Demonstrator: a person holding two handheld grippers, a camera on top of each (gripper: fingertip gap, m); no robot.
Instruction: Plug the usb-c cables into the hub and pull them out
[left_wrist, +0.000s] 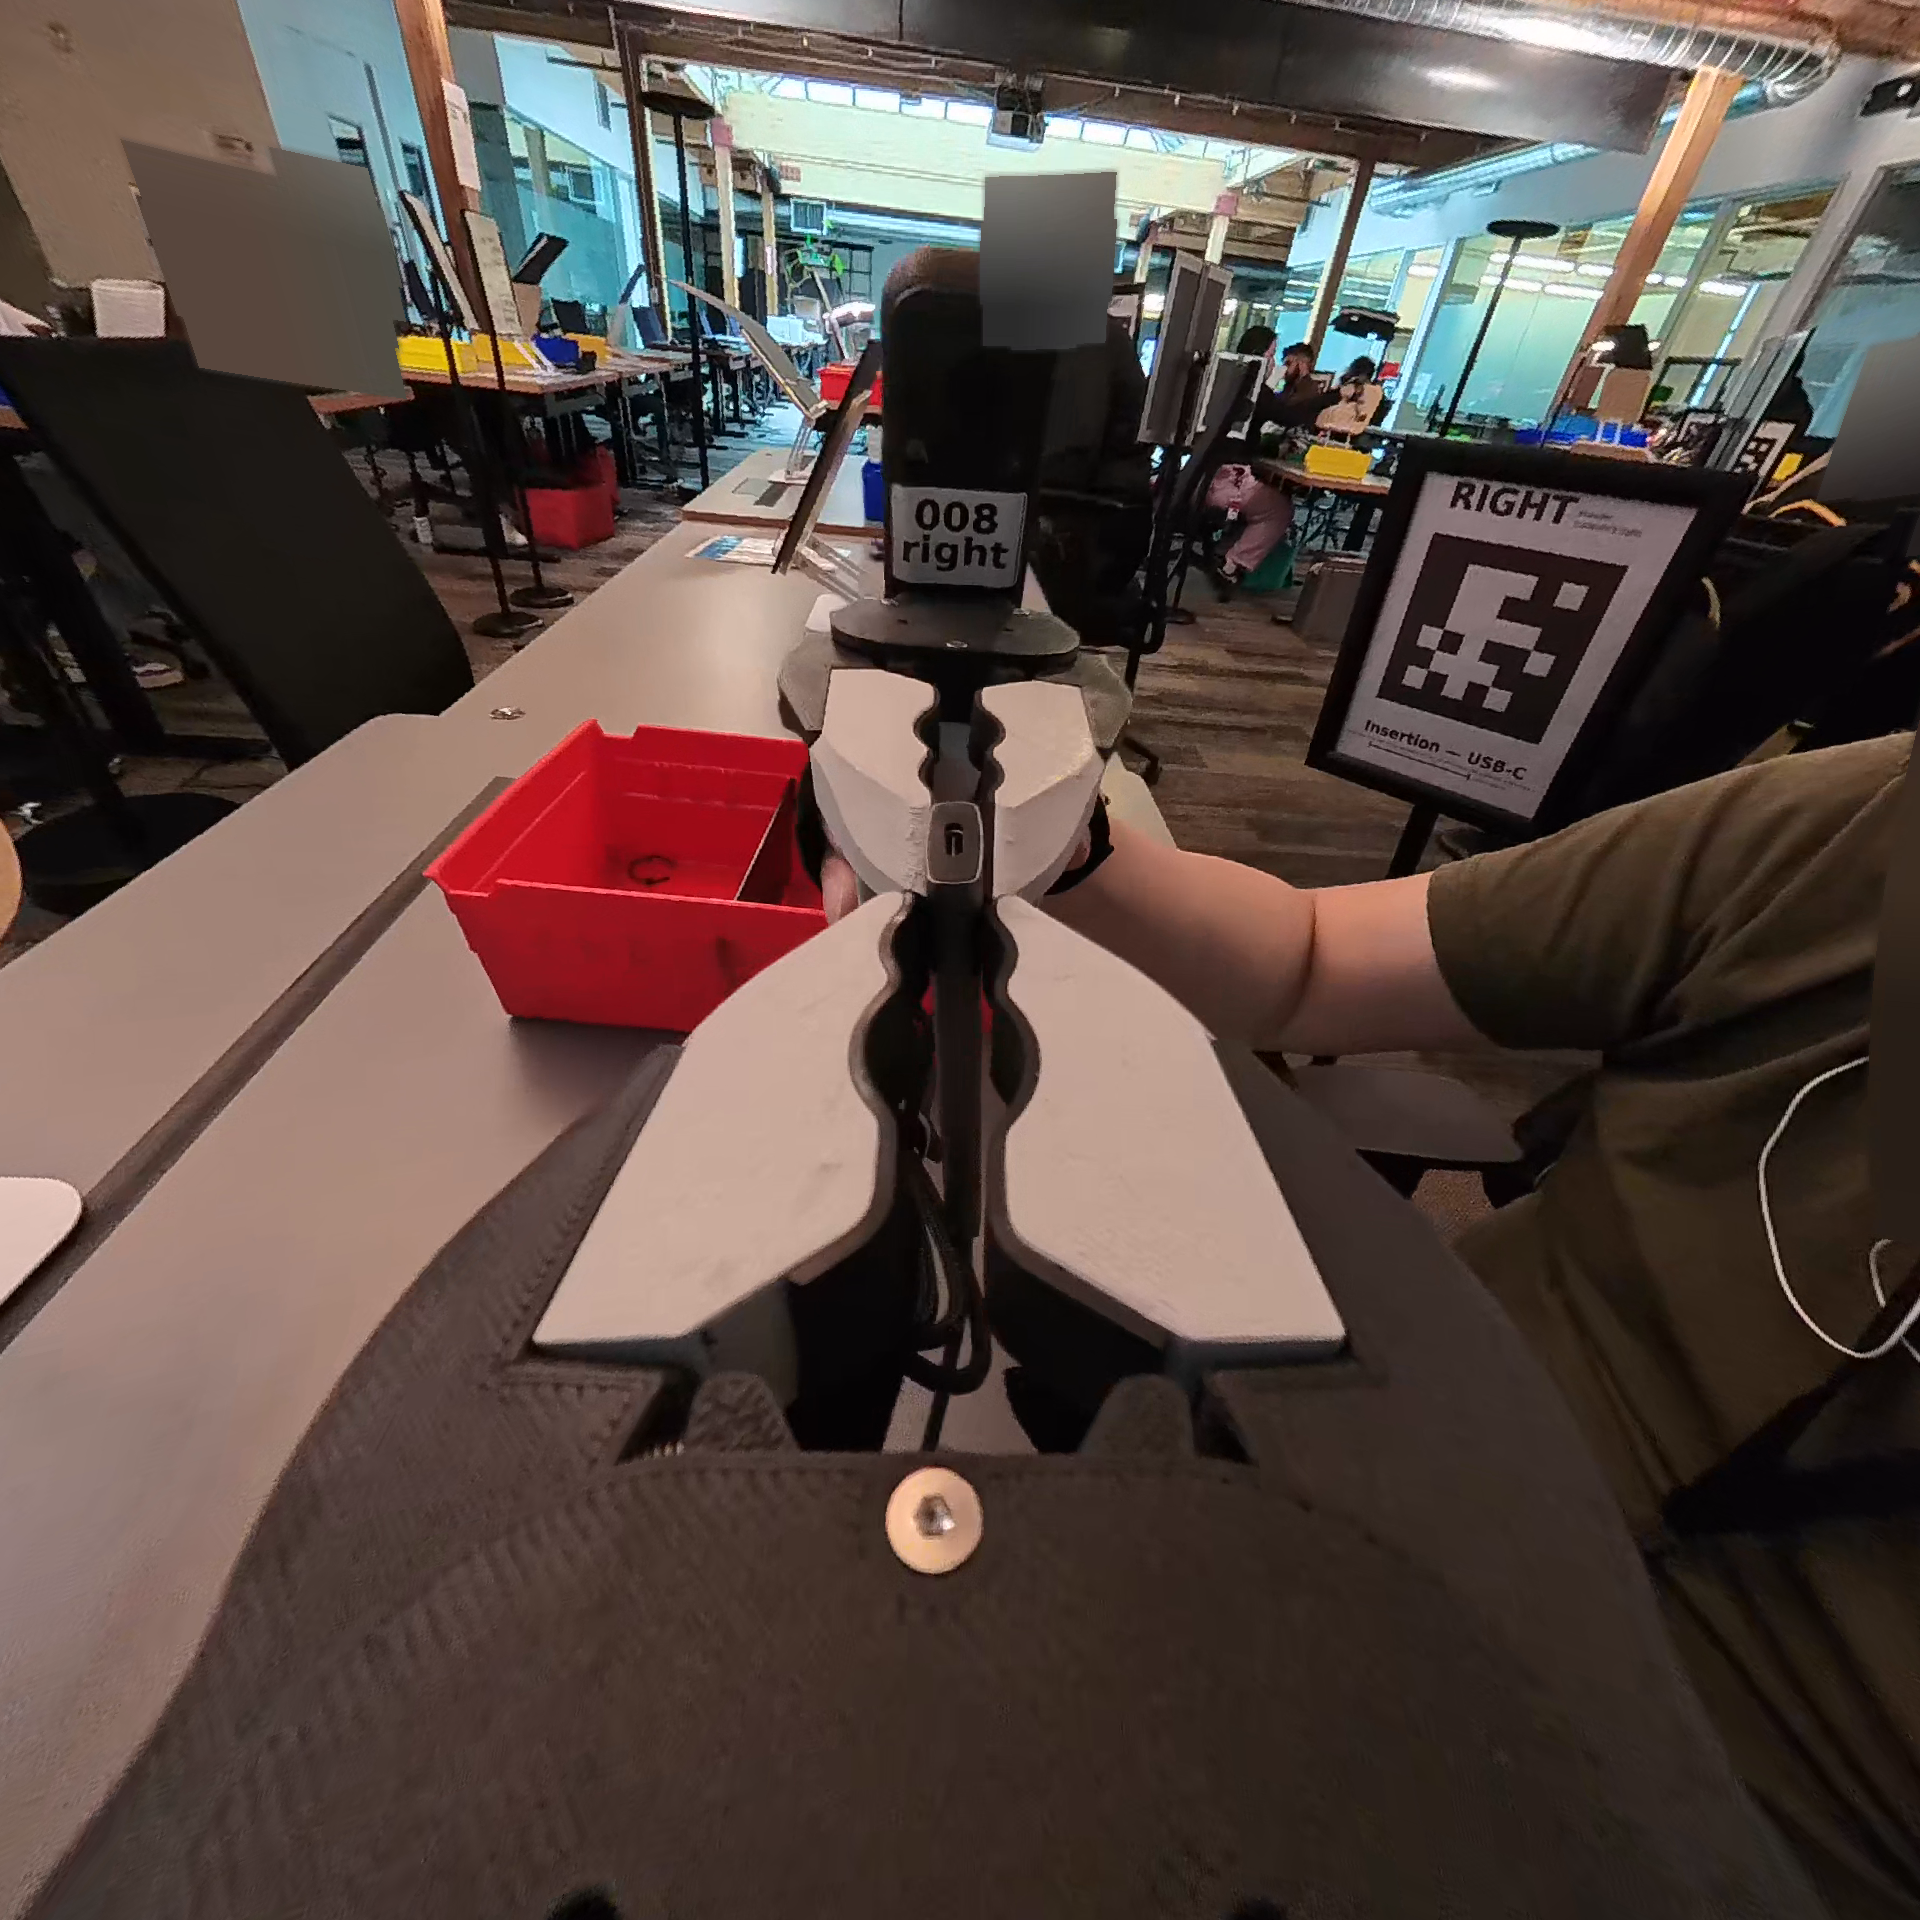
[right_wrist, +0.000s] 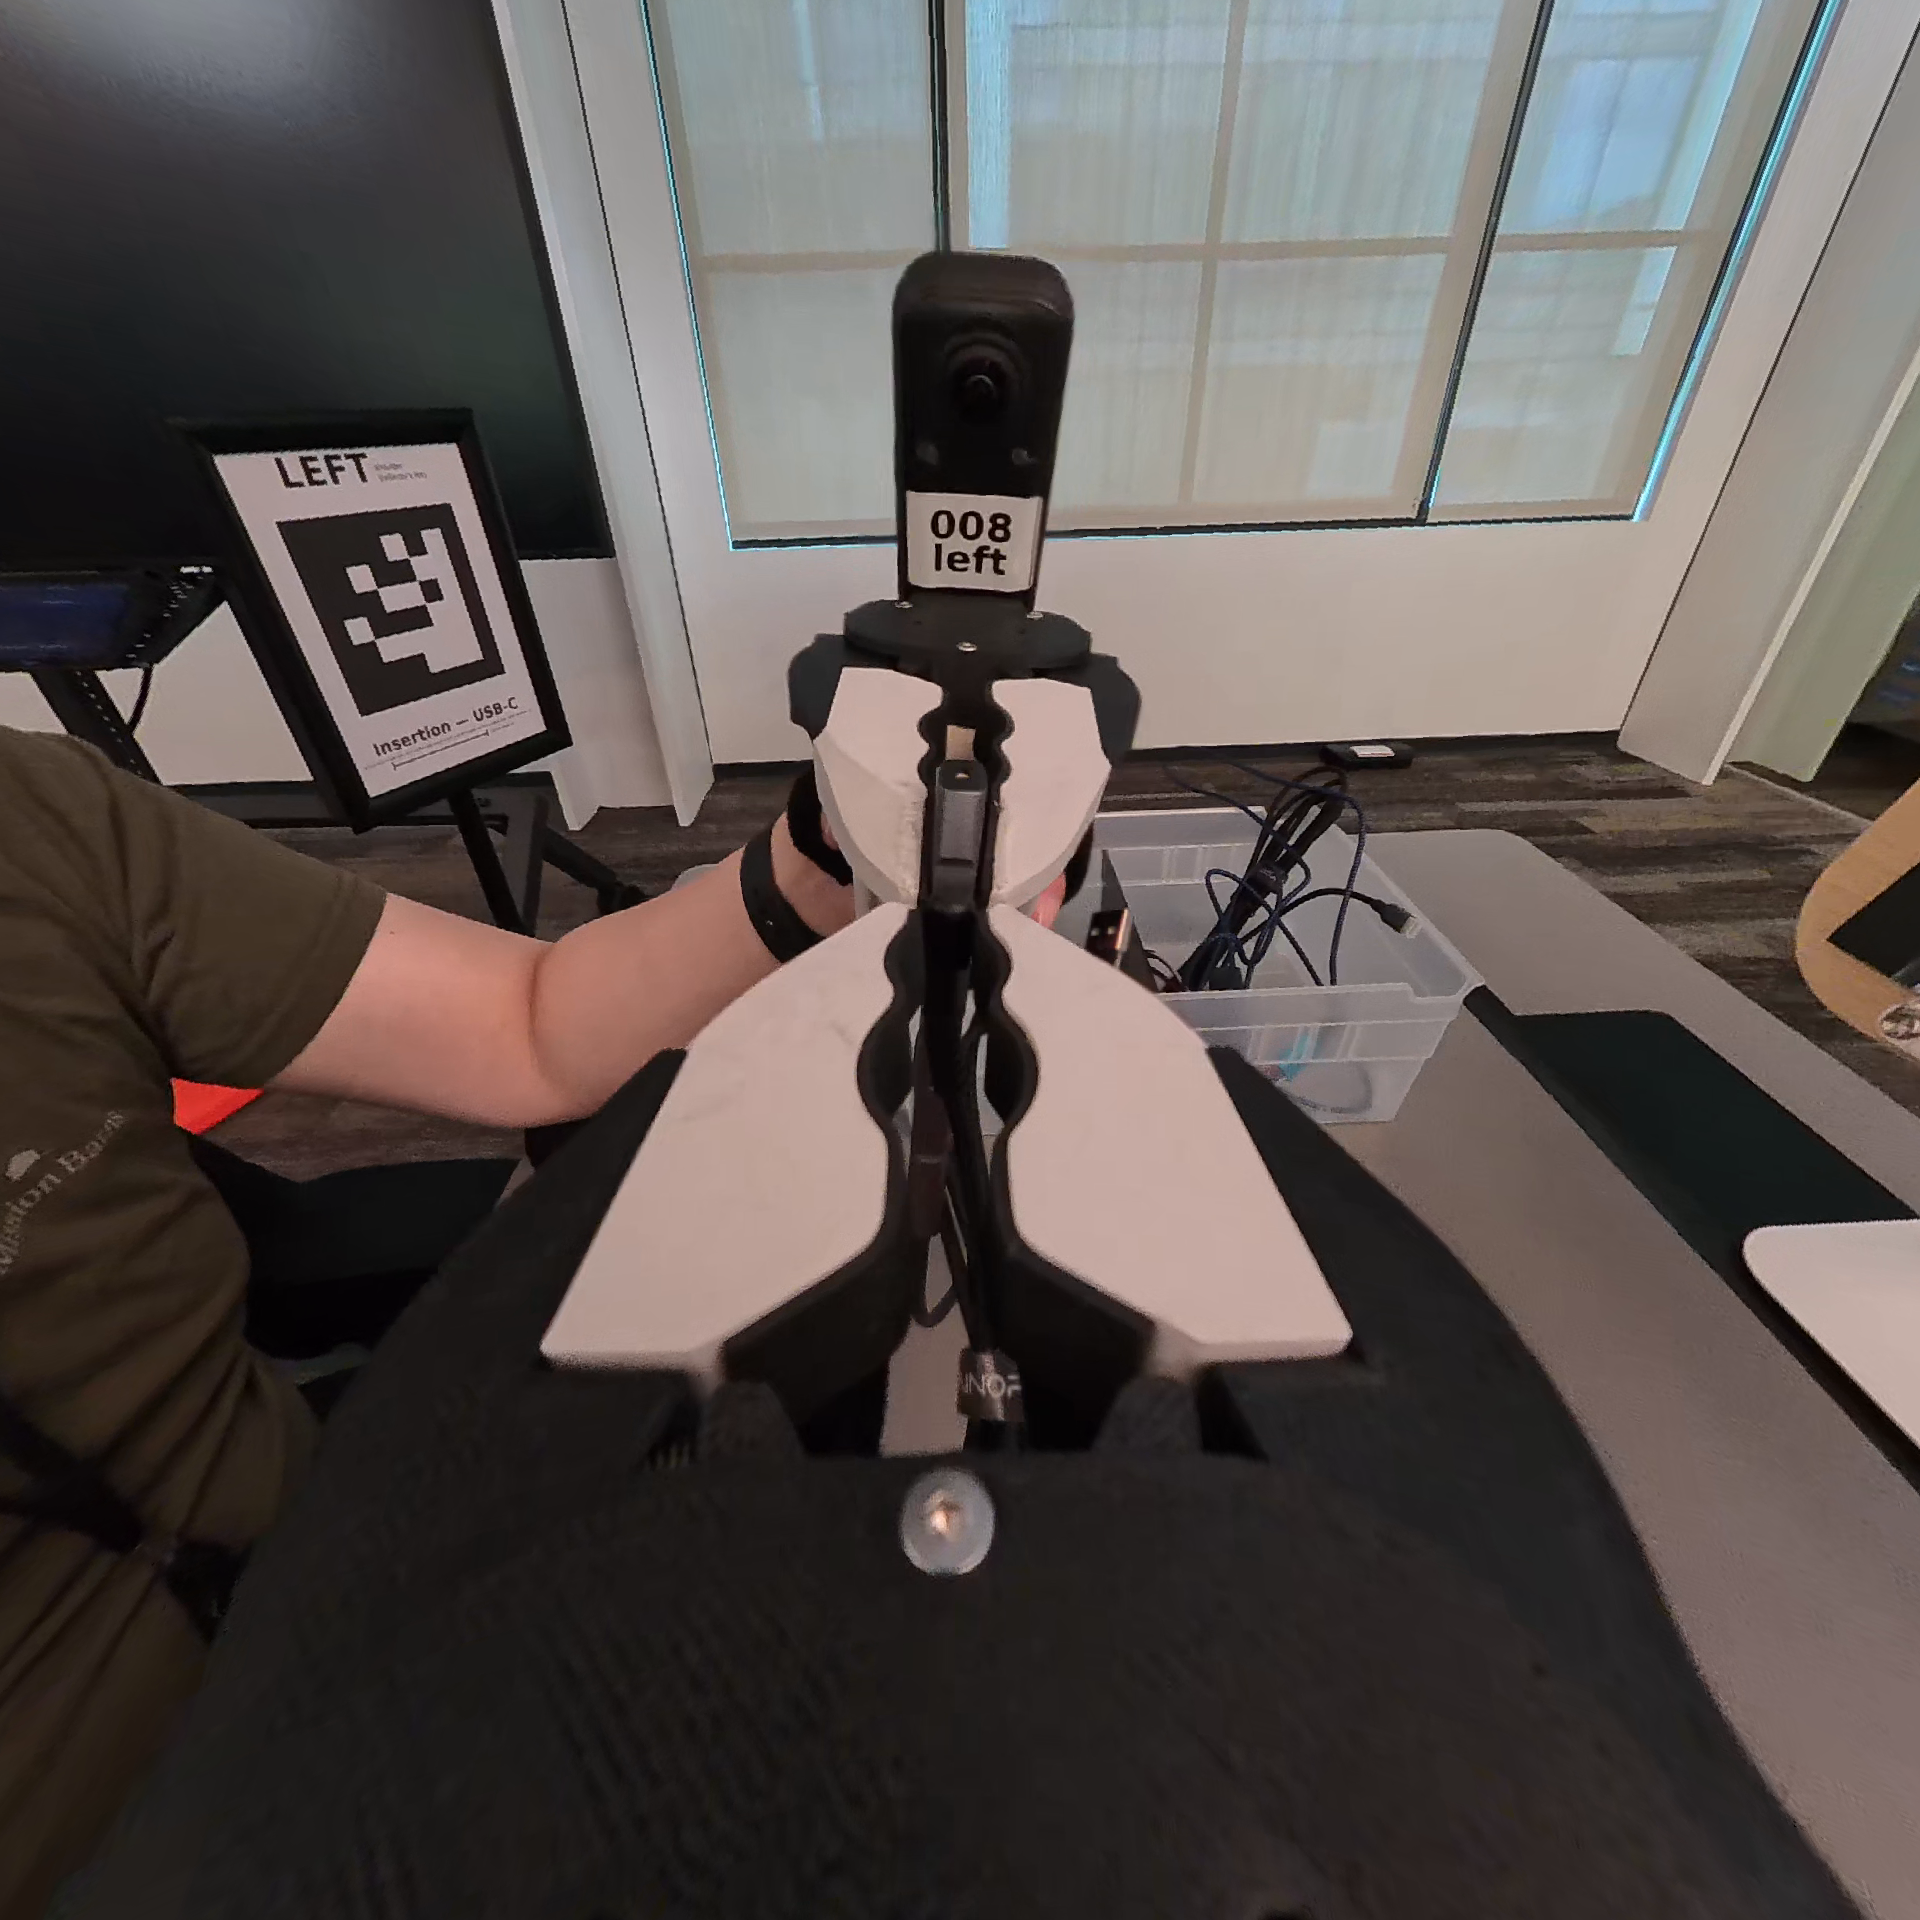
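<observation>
My left gripper (left_wrist: 951, 920) is shut on a slim dark hub (left_wrist: 956, 1039), held edge-on, with thin cables hanging under it. My right gripper (left_wrist: 954, 873) faces it tip to tip and is shut on a grey-cased usb-c plug (left_wrist: 954, 842). In the right wrist view, my right gripper (right_wrist: 951, 914) is shut on the black cable (right_wrist: 971, 1195), which has a strap near the gripper's base. The left gripper (right_wrist: 956, 883) opposite it holds the dark grey hub (right_wrist: 956, 821). Plug and hub meet between the tips. How deep the plug sits is hidden.
A red bin (left_wrist: 623, 883) stands on the grey table (left_wrist: 260, 1039) beyond the grippers. A clear bin of loose cables (right_wrist: 1299, 966) stands on the other side. A marker sign stands at each end (left_wrist: 1507, 623) (right_wrist: 395, 613). A black mat (right_wrist: 1662, 1122) and a white device (right_wrist: 1849, 1320) lie nearby.
</observation>
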